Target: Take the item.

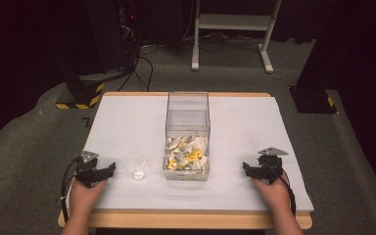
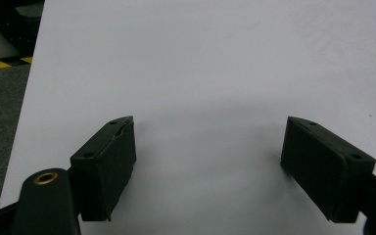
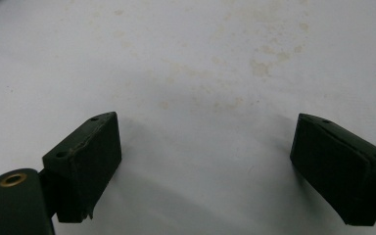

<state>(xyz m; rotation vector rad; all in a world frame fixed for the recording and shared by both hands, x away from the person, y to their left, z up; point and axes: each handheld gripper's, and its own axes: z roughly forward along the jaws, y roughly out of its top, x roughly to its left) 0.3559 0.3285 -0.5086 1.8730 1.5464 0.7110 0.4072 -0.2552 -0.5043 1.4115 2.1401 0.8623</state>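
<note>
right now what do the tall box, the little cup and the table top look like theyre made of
The tall box looks like clear rigid plastic: its white and yellow contents show through the walls. The little cup seems clear thin plastic, though glass is possible. The table top has a matte white sheet over a wood-coloured board, bare along the near edge.

Black left gripper, black right gripper, blocky screw-holed jaws, brass bushings, grey triangular plates, black cables

High view from above, facing forward-down; both gripper views close, sharing the white table.
</note>
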